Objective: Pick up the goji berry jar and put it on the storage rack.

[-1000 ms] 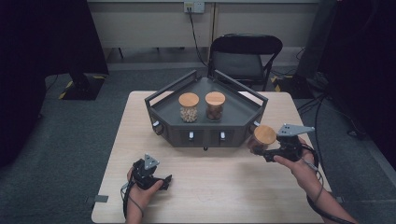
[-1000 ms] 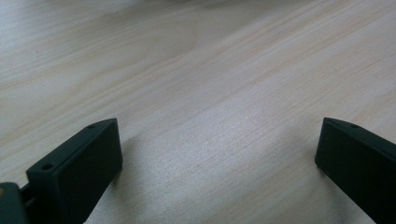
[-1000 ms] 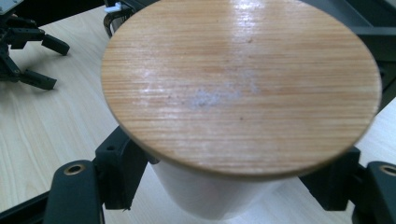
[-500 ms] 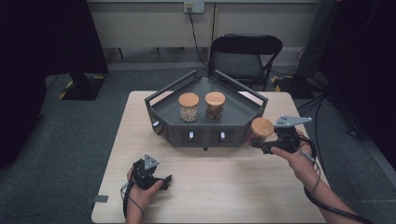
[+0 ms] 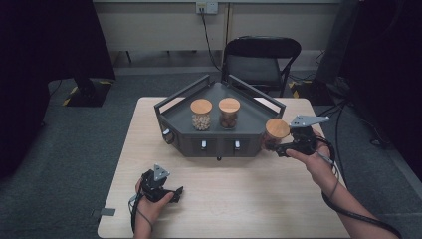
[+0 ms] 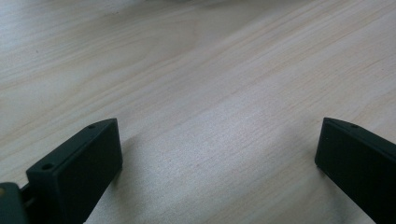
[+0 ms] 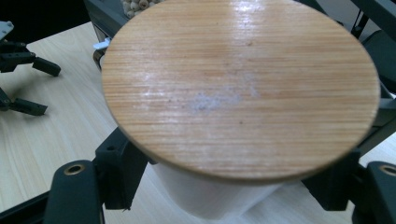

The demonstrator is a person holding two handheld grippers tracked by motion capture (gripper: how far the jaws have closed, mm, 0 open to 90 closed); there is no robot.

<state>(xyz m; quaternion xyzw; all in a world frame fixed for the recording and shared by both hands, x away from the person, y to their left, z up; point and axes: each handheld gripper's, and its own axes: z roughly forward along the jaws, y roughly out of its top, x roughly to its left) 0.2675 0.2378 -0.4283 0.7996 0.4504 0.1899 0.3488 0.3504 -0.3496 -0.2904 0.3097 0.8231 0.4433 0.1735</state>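
A glass jar with a round wooden lid (image 5: pixel 276 130) hangs just off the right front corner of the dark grey tray (image 5: pixel 219 145), and my right gripper (image 5: pixel 273 145) is shut on it. In the right gripper view the lid (image 7: pixel 240 86) is close to the camera, with the black jaws of the right gripper (image 7: pixel 224 189) pressing the pale jar body from both sides below it. Two more lidded jars (image 5: pixel 201 114) (image 5: pixel 229 112) stand upright inside the tray. My left gripper (image 5: pixel 172 191) rests on the table near the front left. It is open, with bare wood between the jaws of the left gripper (image 6: pixel 217 154).
The light wooden table (image 5: pixel 249 199) carries the tray at its far middle. A black folding chair (image 5: pixel 261 64) stands behind the table. A cable trails from the right gripper off the table's right side. The left gripper (image 7: pixel 23 84) also appears far off in the right gripper view.
My right gripper has carried the jar away from me and a little left, up against the tray's right front corner. The left gripper has stayed put.
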